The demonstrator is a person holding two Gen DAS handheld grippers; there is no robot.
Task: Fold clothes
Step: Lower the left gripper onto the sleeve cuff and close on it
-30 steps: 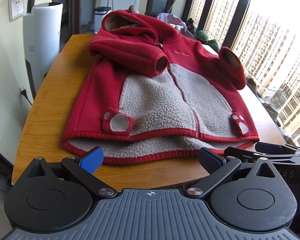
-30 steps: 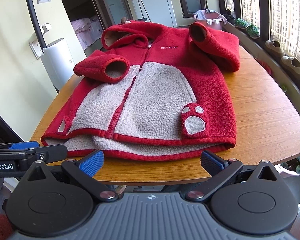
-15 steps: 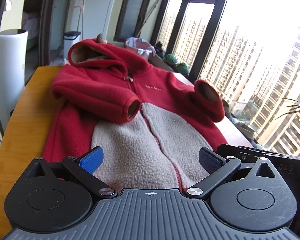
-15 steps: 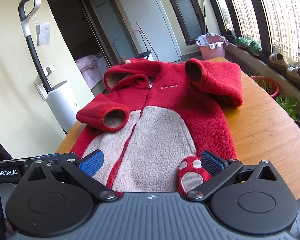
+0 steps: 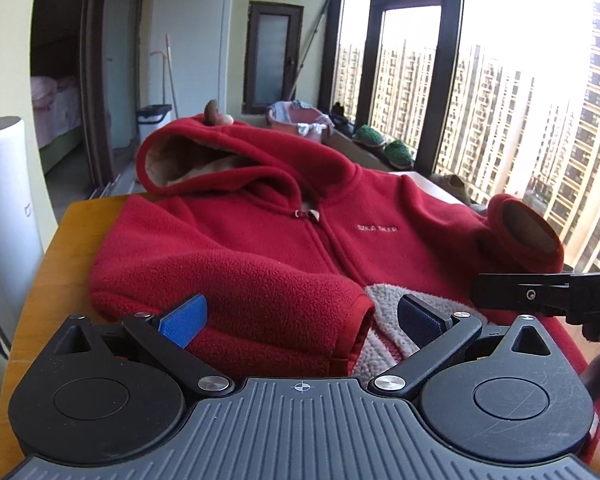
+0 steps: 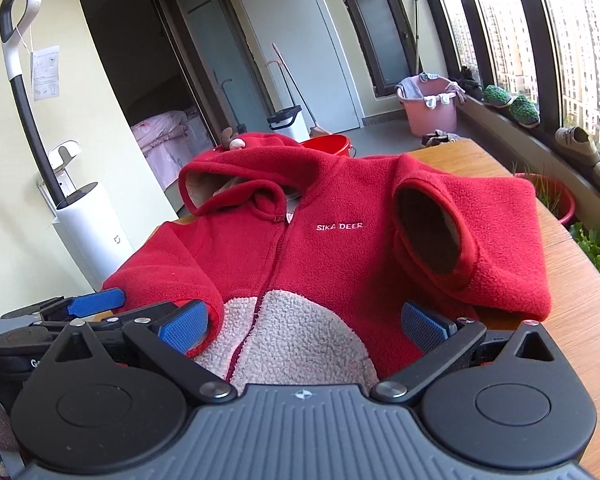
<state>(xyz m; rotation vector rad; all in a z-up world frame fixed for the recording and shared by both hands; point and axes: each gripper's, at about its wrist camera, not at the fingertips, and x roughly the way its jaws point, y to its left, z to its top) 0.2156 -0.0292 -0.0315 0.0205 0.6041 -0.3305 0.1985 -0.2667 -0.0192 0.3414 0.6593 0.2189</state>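
a red fleece hooded jacket (image 5: 284,236) lies front up on a wooden bench (image 6: 580,320), its zip closed, a pale fuzzy panel over the belly and small stitched lettering on the chest. both sleeves are already folded in across the front, each cuff opening facing the cameras. the left hand-held gripper (image 5: 300,316) hovers low over the sleeve on its side, its two blue-padded fingers spread wide with the folded sleeve (image 5: 260,296) between and beyond them, pinching nothing. the right hand-held gripper (image 6: 300,324) sits over the pale belly panel, its fingers likewise spread and empty, with the other sleeve (image 6: 476,236) just ahead and to its right. each tool shows at the edge of the other's view, so they are side by side. the hem of the jacket is hidden under the tools. judging from this, the sleeve step looks done and the body fold is in hand. the next move likely calls for both tools to grip a matching pair of points, either shoulders or hem, and bring one end over the other evenly so the sleeves stay tucked.
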